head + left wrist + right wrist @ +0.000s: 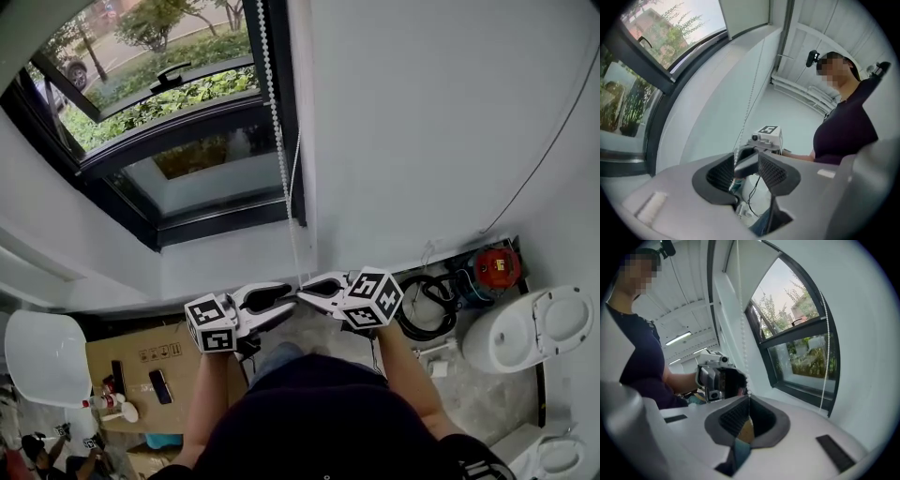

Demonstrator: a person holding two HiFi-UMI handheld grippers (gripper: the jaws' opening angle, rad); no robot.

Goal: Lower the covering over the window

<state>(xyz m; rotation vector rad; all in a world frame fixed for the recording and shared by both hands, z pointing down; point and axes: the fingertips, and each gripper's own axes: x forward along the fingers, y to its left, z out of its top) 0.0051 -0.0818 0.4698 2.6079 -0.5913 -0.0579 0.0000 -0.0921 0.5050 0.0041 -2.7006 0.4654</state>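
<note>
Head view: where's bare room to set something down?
Bare grey floor between the person's right arm and the white toilet. Crowded: cardboard box with small items at left, black hose coil and red device by the wall, left gripper and right gripper meeting at the bead chain.

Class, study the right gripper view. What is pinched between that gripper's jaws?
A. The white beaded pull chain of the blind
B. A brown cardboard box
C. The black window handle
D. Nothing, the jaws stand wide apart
A: in the right gripper view the right gripper has its jaws closed together on the white beaded pull chain, which runs straight up from their tips.
</note>
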